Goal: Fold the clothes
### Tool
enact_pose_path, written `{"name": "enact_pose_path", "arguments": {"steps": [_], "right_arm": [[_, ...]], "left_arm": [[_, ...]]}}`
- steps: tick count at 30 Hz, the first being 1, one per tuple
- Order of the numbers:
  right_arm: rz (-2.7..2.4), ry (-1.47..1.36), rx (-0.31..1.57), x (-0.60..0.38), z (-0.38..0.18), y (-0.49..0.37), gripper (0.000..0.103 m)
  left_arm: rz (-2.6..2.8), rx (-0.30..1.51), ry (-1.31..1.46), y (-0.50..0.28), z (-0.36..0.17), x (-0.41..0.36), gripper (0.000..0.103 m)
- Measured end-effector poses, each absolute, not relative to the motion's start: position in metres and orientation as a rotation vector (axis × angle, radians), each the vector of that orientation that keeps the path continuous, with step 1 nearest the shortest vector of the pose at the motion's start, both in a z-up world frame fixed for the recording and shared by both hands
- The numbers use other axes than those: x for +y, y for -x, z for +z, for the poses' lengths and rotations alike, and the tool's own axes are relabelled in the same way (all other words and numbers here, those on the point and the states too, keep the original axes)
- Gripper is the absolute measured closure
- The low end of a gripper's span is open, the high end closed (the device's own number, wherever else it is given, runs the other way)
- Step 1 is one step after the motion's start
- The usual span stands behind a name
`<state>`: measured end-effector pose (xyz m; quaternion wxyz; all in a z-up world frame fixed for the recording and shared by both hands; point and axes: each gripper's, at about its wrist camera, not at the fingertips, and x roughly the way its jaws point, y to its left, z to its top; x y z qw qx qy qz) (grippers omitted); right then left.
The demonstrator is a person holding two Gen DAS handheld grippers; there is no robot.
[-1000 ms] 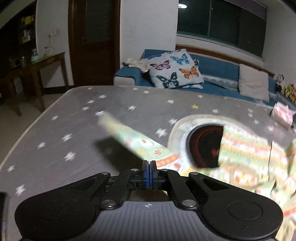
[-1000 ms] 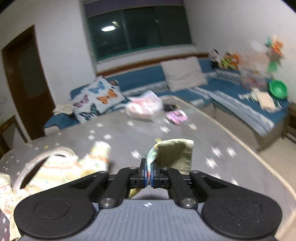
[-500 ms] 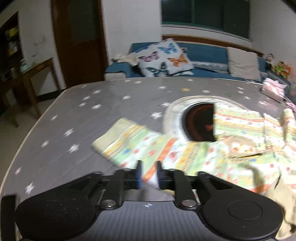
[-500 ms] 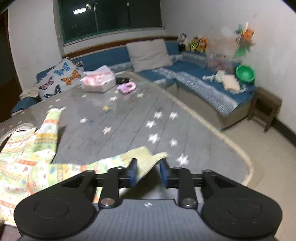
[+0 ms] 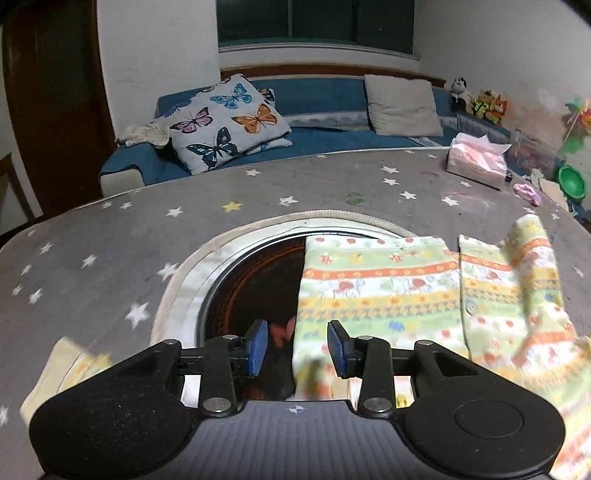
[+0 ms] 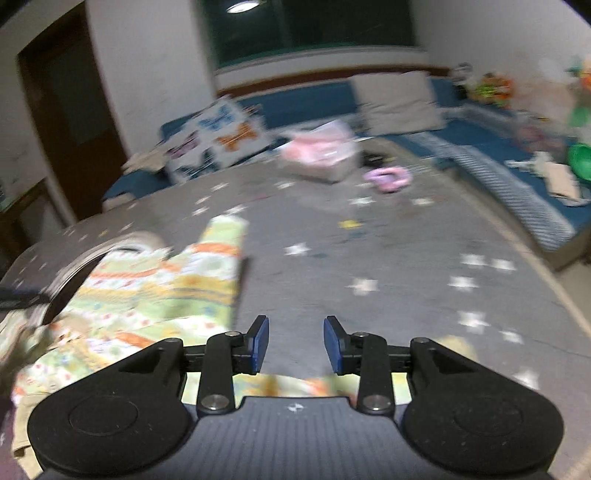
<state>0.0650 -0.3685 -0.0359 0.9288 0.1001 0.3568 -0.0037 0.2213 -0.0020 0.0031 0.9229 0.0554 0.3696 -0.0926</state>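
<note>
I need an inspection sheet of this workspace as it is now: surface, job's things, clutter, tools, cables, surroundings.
Surface: grey star-print table cover with a round opening in the middle.
Job's things: striped patterned garment lying spread, partly over the opening.
Clutter: tissue box, pink ring at the far edge.
Tools: left tool open, above the garment's edge; right tool open, holding nothing.
Cables: nothing seen.
Surroundings: blue sofa, butterfly pillow, dark window.

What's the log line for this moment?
left gripper: open | right gripper: open | striped garment: released, flat on star tablecloth
</note>
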Motion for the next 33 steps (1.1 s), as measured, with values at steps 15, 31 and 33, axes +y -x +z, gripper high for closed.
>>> {"name": "enact_pose_path", "arguments": {"steps": [15,31,33], "right_arm": [[0.122,-0.211,0.81,-0.336,-0.066,-0.148,0.067],[0.146,-0.115,0.813,-0.309,-0.074,-0.205,0.067],[0.154,-0.087,0.81,-0.302,-0.075,-0.214,0.066]], "left_arm": [[-0.23,0.801,-0.111,-0.287,-0.032,-0.023,0.069],[-0.071,0.715,-0.111,-0.297,-0.025,0.006,0.102],[-0.059,0.722,-0.111,-0.301,-0.027,0.01,0.102]]}}
